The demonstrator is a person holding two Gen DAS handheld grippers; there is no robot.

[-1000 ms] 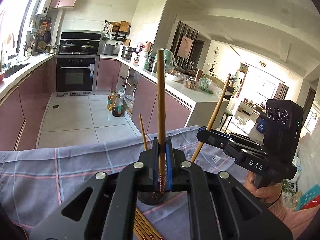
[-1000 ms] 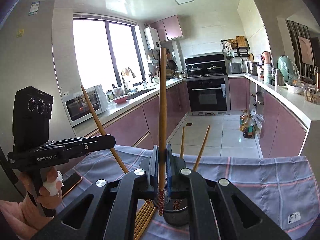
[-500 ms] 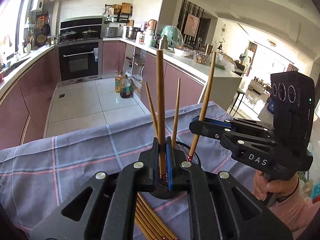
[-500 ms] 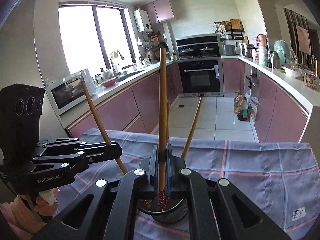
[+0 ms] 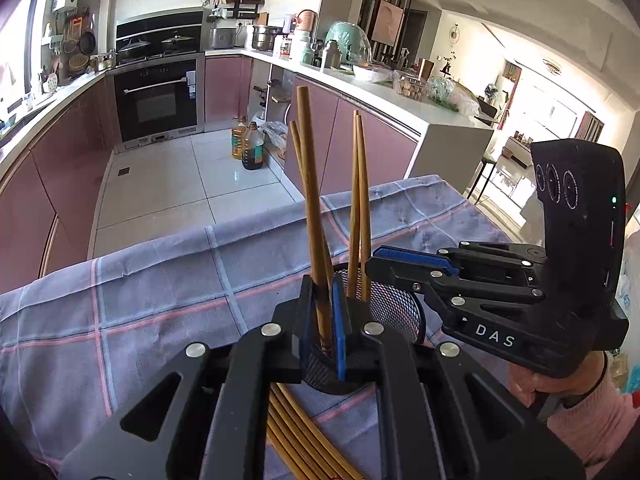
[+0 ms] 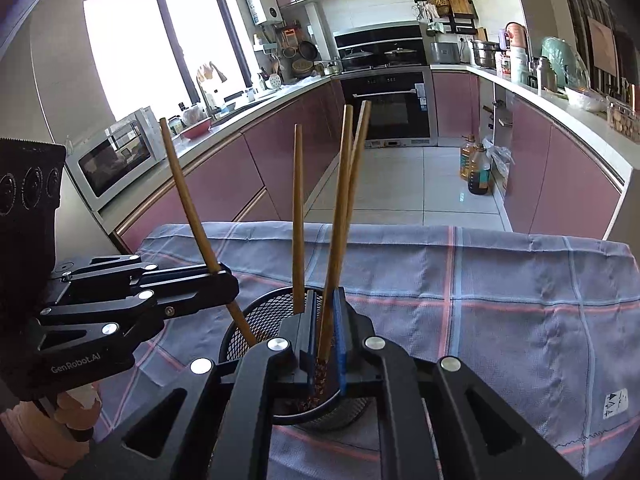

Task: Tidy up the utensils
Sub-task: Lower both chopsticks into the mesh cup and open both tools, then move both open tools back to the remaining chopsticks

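Observation:
A black mesh cup [image 5: 394,310] [image 6: 262,316] stands on the plaid cloth and holds several wooden chopsticks [image 5: 358,208] [image 6: 298,216]. My left gripper [image 5: 319,316] [image 6: 224,280] is shut on one chopstick [image 5: 314,216] [image 6: 192,196], its lower end in the cup. My right gripper [image 6: 325,330] [image 5: 374,258] stands over the cup with its jaws slightly apart around a chopstick [image 6: 338,216] that leans loose in the cup.
A bundle of chopsticks [image 5: 298,432] lies on the blue-grey plaid cloth [image 5: 160,280] [image 6: 500,300] in front of the cup. Beyond the table's far edge is the kitchen floor with two oil bottles [image 5: 248,146] and pink cabinets.
Both grippers lowered their chopsticks into the cup. The right jaws have parted and its chopstick now leans free. The left chopstick has tilted but stays gripped.

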